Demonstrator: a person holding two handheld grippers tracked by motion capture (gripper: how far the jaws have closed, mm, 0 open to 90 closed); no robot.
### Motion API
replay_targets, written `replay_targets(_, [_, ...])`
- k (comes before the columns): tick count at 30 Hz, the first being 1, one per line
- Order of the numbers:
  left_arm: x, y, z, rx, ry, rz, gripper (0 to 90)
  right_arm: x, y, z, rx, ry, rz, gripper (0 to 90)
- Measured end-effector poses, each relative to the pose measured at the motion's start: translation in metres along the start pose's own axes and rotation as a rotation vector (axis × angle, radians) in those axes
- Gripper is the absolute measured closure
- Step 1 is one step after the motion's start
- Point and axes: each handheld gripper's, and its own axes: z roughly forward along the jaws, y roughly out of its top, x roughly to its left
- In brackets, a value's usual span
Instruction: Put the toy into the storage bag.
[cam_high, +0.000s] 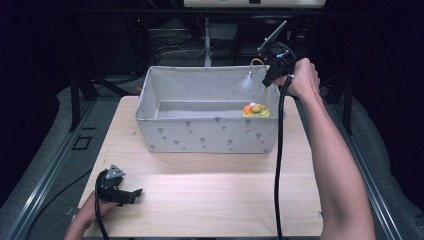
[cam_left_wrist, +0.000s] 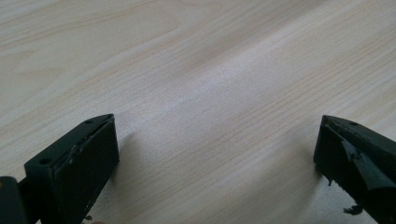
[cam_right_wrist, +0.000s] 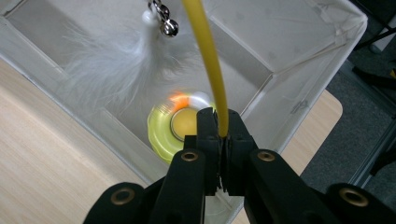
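Right gripper (cam_right_wrist: 218, 122): up over the right end of the grey fabric bin, held in the person's right hand (cam_high: 303, 78), jaws clamped tight on a thin yellow wand.
Yellow wand (cam_right_wrist: 205, 56): a slim yellow rod, rising from between the black jaws and curving up out of the top of the right gripper view.
Feather (cam_right_wrist: 109, 70): a fluffy white tuft hanging in the air above the bin's inside, with a small silver bell (cam_right_wrist: 169, 28) at its top, beside the wand.
Round toy (cam_high: 256, 110): a yellow-green disc with an orange bit on top, lying on the floor of the bin in its right corner, directly below the gripper.
Grey fabric bin (cam_high: 207, 132): a rectangular soft-sided box with a small printed pattern, sitting at the far middle of the tabletop.
Left gripper (cam_high: 131, 194): low at the near left, well apart from the bin, jaws spread wide with bare wood between them.
Tabletop (cam_high: 210, 200): light wood, bare across the near half.
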Motion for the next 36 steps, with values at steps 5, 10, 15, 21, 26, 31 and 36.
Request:
replay_targets(5, [0.0,0.0,0.0,0.001,-0.001,0.0,0.0,-0.003,-0.007,0.007,0.022,-0.001,0.002,88.1])
replay_targets(10, [0.0,0.0,0.0,0.0,-0.001,0.001,0.0,-0.005,-0.015,0.014,0.04,0.001,0.008,88.1])
replay_targets(15, [0.0,0.0,0.0,-0.001,-0.001,0.001,0.0,-0.006,-0.023,0.019,0.057,0.003,0.017,88.2])
replay_targets(21, [0.0,0.0,0.0,0.0,0.001,0.001,0.0,-0.005,-0.033,0.031,0.105,0.022,0.023,88.2])
replay_targets(26, [0.0,0.0,0.0,0.0,0.001,0.001,0.0,-0.004,-0.037,0.043,0.131,0.037,0.025,88.2])
replay_targets(31, [0.0,0.0,-0.001,0.005,-0.006,0.002,0.0,-0.003,-0.04,0.053,0.149,0.053,0.03,88.2])
replay_targets(36, [0.0,0.0,-0.001,0.004,-0.001,0.001,0.0,-0.002,-0.043,0.065,0.179,0.068,0.037,88.2])
